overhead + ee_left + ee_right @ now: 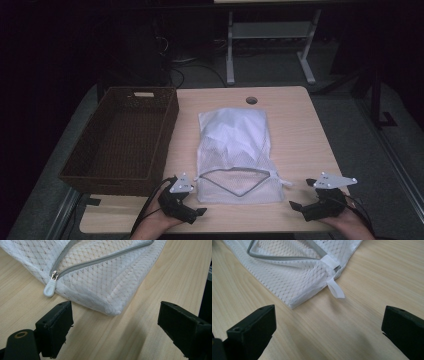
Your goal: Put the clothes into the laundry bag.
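Note:
A white mesh laundry bag [235, 145] lies flat in the middle of the wooden table [300, 140]. Its grey zipper is open at the near end, and something white is inside at the far end. My left gripper [192, 202] sits open by the bag's near left corner. In the left gripper view the gripper [116, 315] has nothing between its jaws, and the bag corner [100, 277] and the white zipper pull [49, 290] lie just ahead. My right gripper [302, 195] is open at the near right corner. In the right gripper view the gripper [329, 317] faces the bag [287, 275] and its white loop tab [336, 291].
A dark wicker basket [100, 182] stands on the left of the table, close beside the bag. A round cable hole [251, 100] is in the tabletop at the far edge. Beyond the table stands a white desk frame [230, 50] on a dark floor.

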{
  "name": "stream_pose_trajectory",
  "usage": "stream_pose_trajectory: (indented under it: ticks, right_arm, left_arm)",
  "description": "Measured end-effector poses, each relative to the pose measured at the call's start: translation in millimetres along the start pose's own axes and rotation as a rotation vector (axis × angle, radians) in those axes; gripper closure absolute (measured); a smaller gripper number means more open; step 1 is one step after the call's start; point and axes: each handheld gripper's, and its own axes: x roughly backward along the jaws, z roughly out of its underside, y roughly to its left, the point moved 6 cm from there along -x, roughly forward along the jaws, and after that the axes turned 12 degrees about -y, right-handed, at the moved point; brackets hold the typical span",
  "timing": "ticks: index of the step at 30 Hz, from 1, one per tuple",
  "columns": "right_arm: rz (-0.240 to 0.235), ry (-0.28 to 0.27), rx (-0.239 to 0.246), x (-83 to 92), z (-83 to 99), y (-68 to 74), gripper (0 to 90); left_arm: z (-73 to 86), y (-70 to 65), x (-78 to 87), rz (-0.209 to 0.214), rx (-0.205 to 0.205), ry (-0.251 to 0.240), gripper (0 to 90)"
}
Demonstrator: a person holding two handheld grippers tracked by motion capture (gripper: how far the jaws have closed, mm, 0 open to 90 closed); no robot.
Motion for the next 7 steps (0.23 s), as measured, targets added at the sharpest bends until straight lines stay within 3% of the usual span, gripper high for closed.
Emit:
stream_pose_trajectory:
  ticks: [7]
  right_arm:
    - [-0.004,-0.002,0.000,0.5,0.3,-0.2,0.0]
  left_arm:
    - [-0.6,1.2,1.1,-0.001,0.000,-0.004,11.9]
